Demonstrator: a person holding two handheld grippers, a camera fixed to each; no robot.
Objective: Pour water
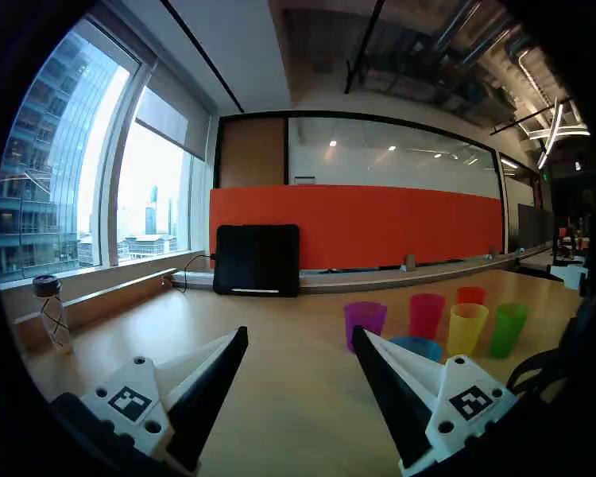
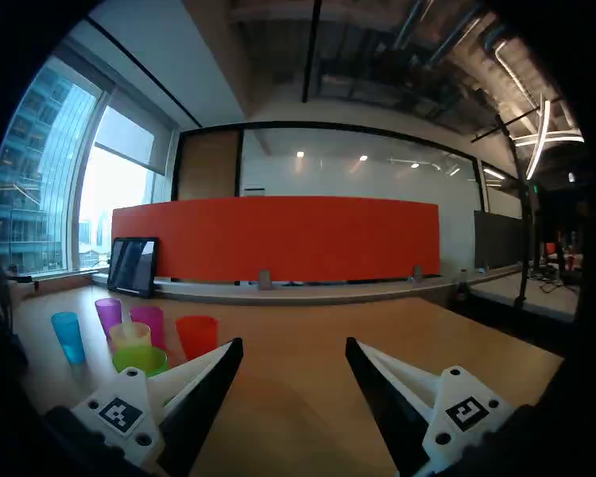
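The left gripper (image 1: 298, 334) is seen from behind in the left gripper view, with its jaws spread wide. Its two fingers (image 1: 207, 381) are pointed straight ahead and held about level; each is white on the outer side and black on the inner side. The right gripper (image 2: 292, 343) is held the same way in the right gripper view, its fingers (image 2: 385, 397) parted wide and pointed forward.
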